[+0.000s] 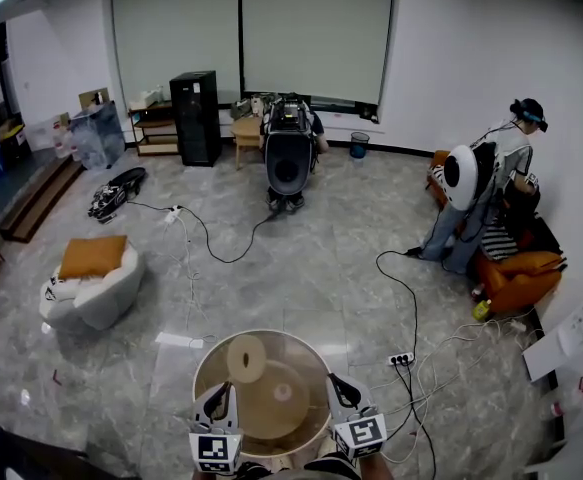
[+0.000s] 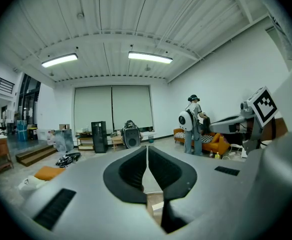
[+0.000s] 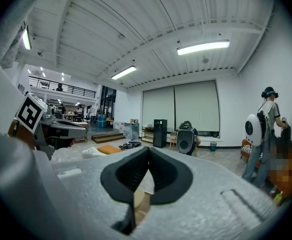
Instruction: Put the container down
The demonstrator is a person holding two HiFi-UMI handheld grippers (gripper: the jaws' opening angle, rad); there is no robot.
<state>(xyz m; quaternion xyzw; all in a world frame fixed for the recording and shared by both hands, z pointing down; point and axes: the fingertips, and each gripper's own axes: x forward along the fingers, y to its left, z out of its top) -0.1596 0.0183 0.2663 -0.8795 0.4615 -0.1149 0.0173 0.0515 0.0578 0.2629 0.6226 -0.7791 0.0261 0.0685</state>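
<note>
A round container (image 1: 263, 332) with a clear wall and a tan bottom hangs above the floor at the bottom centre of the head view. A tan disc (image 1: 246, 358) lies inside it. My left gripper (image 1: 218, 400) is shut on its left rim and my right gripper (image 1: 343, 393) is shut on its right rim. In the left gripper view the jaws of the left gripper (image 2: 147, 149) meet, with a pale strip of the container (image 2: 153, 204) pinched low between them. The right gripper (image 3: 149, 151) likewise pinches a tan piece of the container (image 3: 141, 204).
Grey tiled floor lies below, crossed by black cables and a power strip (image 1: 401, 359). A white pouf with an orange cushion (image 1: 91, 278) sits at the left. A person (image 1: 481, 198) stands by an orange sofa (image 1: 516, 273) at the right. A black machine (image 1: 289, 158) and a cabinet (image 1: 196, 118) stand at the back.
</note>
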